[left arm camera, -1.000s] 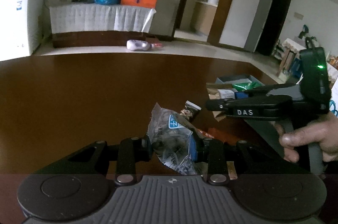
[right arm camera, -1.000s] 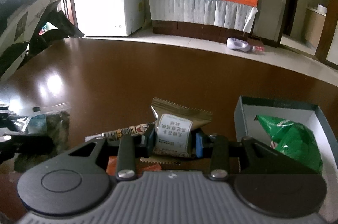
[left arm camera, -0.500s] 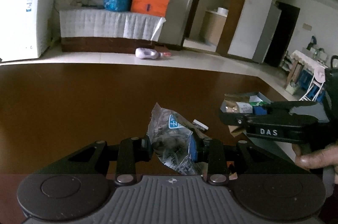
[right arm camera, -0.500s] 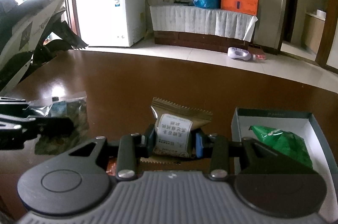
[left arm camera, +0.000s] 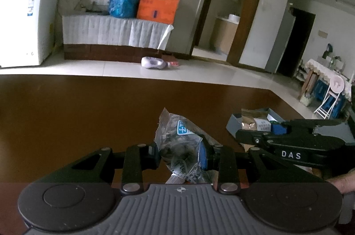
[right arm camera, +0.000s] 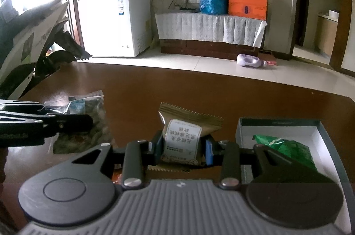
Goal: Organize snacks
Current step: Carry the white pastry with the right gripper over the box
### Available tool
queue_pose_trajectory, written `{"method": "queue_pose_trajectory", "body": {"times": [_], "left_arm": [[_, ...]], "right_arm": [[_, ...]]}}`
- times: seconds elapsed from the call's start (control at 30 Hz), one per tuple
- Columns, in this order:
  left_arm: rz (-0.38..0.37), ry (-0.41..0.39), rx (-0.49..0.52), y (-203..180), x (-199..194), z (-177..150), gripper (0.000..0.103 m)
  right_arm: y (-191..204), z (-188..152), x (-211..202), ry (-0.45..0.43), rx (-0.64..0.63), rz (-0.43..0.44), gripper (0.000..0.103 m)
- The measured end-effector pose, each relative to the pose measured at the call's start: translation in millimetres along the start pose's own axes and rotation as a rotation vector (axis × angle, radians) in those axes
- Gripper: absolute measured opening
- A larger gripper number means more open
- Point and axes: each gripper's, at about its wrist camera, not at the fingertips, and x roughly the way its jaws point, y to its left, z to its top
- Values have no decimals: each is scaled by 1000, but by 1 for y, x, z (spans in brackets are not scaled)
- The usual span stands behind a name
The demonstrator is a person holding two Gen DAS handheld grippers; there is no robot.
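Two hand-held grippers, each clamped on one snack.

Left hand-held gripper (left arm camera: 180, 156): jaws pressed on one clear packet (left arm camera: 180, 144), crinkled film with a blue and white label near the top and dark pieces showing through; held clear above the table (left arm camera: 77, 119).

Right hand-held gripper (right arm camera: 182, 147): jaws pressed on one brown packet (right arm camera: 183, 135), saw-tooth sealed edges top and bottom, white label with dark print on its face; held upright above the table, just left of the box (right arm camera: 277, 124).

One box: shallow, open-topped, dark green-grey outside, white inside, standing on the table at the right. Inside it, one green packet (right arm camera: 286, 146), crumpled and glossy.

Under the grippers, an orange-red wrapper (right arm camera: 116, 175) lies on the table, only partly seen; its count cannot be told.

One table: dark brown, polished, reflective.

One bare hand (left arm camera: 346, 184) shows at the right edge of the left view, holding the right gripper's handle.
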Motion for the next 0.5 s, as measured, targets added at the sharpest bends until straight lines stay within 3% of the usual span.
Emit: {"method": "queue_pose_trajectory", "body": {"times": [0.5], "left_arm": [[-37, -12, 17, -30, 14, 6, 33]], "right_arm": [[-22, 0, -28, -29, 17, -24, 37]]}}
